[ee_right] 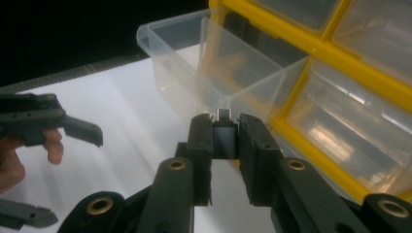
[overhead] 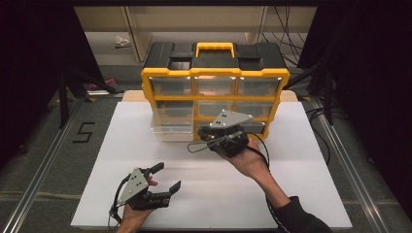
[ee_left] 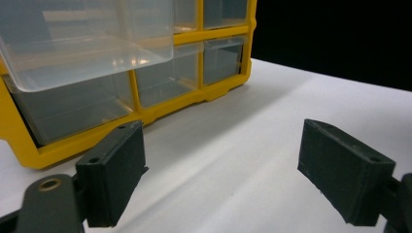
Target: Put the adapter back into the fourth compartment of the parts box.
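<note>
The left gripper (overhead: 167,178) rests low over the near left part of the white board (overhead: 291,194), held in the person's left hand (overhead: 133,213). Its jaws stand wide apart with nothing between them; the left gripper view shows both black pads (ee_left: 114,170) clear of everything, bare board between them.

Beyond it, at the board's far edge, stands the yellow organiser (overhead: 214,87) with a black top and a yellow handle (overhead: 214,47). It carries rows of clear drawers. One clear drawer (overhead: 170,127) on the left of the lower rows is pulled out toward the person and projects over the board. In the left gripper view this drawer (ee_left: 87,48) hangs above and left of the jaws, well apart from them.

To the right, the right gripper (overhead: 216,141) is held in the right hand (overhead: 250,162) above the board, just in front of the organiser's lower middle and just beside the open drawer. Its jaws are clenched on a small dark block with a metal tab (ee_right: 224,136), clamped between the two pads. A wire loop (overhead: 197,146) projects from the gripper toward the left in the high view. In the right gripper view the block sits level with the near corner of the open drawer (ee_right: 194,63); whether they touch cannot be told.
</note>
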Demonstrator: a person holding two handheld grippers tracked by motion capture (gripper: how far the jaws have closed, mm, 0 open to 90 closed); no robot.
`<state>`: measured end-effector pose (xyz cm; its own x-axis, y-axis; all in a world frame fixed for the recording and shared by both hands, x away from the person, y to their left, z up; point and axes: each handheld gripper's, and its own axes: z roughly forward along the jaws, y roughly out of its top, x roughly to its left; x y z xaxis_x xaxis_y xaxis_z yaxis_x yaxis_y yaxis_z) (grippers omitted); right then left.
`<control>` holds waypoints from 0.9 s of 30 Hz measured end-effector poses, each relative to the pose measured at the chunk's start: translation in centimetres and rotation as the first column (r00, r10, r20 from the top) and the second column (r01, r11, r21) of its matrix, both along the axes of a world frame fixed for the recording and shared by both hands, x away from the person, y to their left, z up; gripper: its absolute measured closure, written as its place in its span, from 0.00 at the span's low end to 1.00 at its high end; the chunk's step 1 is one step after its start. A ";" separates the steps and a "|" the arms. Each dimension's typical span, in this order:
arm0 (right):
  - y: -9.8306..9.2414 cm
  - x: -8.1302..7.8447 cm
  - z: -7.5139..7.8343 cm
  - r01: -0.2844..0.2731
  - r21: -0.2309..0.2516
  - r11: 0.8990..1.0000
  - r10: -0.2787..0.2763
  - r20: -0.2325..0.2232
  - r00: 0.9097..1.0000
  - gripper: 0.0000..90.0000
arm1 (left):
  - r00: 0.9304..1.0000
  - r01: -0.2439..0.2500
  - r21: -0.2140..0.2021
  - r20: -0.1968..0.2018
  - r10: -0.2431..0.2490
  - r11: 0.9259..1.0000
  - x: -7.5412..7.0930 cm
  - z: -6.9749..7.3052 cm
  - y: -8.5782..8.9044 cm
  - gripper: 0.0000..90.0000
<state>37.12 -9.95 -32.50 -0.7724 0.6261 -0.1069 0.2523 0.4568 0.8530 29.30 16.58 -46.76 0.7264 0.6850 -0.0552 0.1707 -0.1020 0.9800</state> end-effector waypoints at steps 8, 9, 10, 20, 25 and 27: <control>1.0 0.6 1.2 -0.006 0.004 1.000 0.005 0.012 1.000 0.85 | 1.000 -0.001 0.004 -0.005 0.001 1.000 0.0 0.0 0.0 0.19; 1.2 0.8 1.5 -0.006 0.000 1.000 0.006 0.015 1.000 0.85 | 1.000 0.000 0.003 -0.004 0.000 1.000 0.0 0.0 0.0 0.19; 1.4 1.0 1.6 -0.005 0.002 1.000 0.005 0.017 1.000 0.85 | 1.000 0.000 0.000 0.000 0.000 1.000 0.0 0.0 0.0 0.19; 2.6 2.1 2.1 0.001 -0.014 1.000 -0.001 0.009 1.000 0.85 | 1.000 0.000 0.003 0.000 0.000 1.000 0.0 0.0 0.0 0.19; 3.3 2.8 2.3 0.008 -0.024 1.000 -0.008 0.005 1.000 0.85 | 1.000 0.001 0.002 -0.001 -0.001 1.000 0.0 0.0 0.0 0.19; 3.6 3.0 2.3 0.007 -0.024 1.000 -0.007 0.006 1.000 0.85 | 1.000 0.001 0.001 0.000 -0.001 1.000 -0.1 0.0 0.0 0.19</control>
